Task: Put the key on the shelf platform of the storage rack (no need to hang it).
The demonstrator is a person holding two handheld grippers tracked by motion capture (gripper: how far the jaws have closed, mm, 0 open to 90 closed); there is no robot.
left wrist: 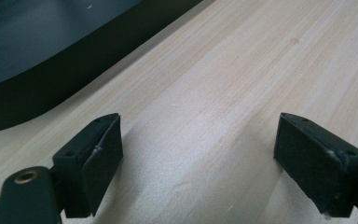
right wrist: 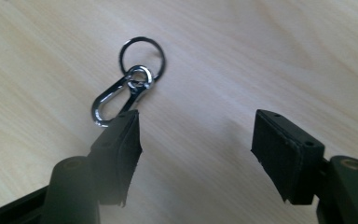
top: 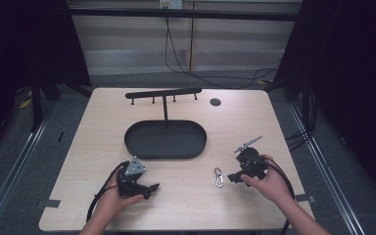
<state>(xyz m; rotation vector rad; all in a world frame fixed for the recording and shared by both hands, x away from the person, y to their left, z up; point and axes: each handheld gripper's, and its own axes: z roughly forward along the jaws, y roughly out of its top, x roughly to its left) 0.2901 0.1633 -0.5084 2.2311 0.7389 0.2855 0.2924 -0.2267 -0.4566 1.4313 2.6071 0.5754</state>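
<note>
Right gripper view has a silver carabiner clip (right wrist: 121, 95) with a dark key ring (right wrist: 142, 57) lying flat on the wooden table (right wrist: 261, 56), just beyond the tip of one jaw; the right gripper (right wrist: 196, 156) stands with jaws wide and nothing between them. From the high view, the clip sits just beside that gripper, near the table's front. The left gripper (left wrist: 198, 161), jaws also wide and empty, rests near the black oval tray (top: 165, 139), behind which a black hook rack (top: 164, 94) stands.
</note>
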